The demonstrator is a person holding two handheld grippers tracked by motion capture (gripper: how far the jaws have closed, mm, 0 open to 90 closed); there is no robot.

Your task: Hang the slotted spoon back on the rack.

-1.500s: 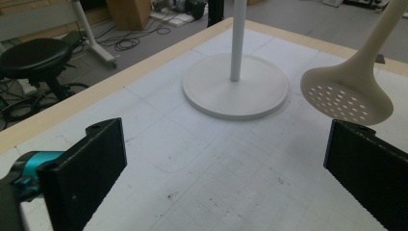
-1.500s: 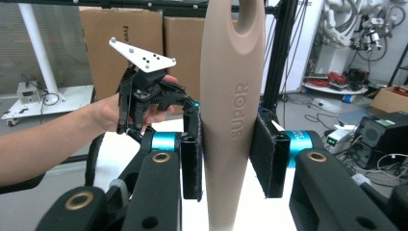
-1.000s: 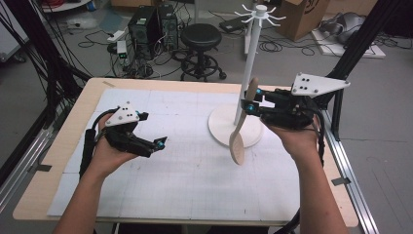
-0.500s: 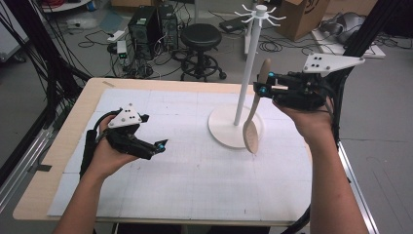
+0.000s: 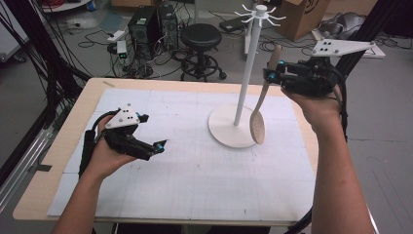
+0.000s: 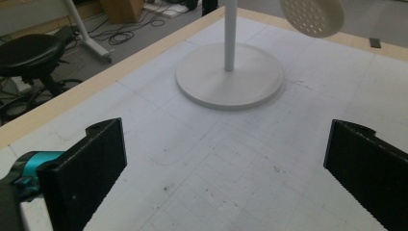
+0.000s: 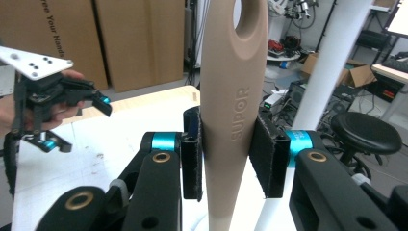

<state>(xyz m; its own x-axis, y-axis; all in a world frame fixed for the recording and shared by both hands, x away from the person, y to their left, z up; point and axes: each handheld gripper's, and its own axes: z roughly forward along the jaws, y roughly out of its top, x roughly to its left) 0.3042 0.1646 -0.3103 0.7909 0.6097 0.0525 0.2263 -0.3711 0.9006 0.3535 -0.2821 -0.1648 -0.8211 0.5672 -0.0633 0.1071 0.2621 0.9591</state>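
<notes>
A beige slotted spoon hangs bowl-down beside the white hook stand, its bowl over the right rim of the stand's round base. My right gripper is shut on the spoon's handle just below the hanging hole, level with the upper pole. The stand's hooks spread out above the handle's tip. At the left of the mat my left gripper hovers open with nothing between its jaws; from it I see the spoon bowl and the base.
A white gridded mat covers the wooden table. Behind the table are a black stool, computer towers, cables and cardboard boxes. A black frame post stands at the left.
My right gripper has lifted the spoon and carried it to the right and back, so the bowl now hangs higher by the base's right rim. The left gripper has stayed put.
</notes>
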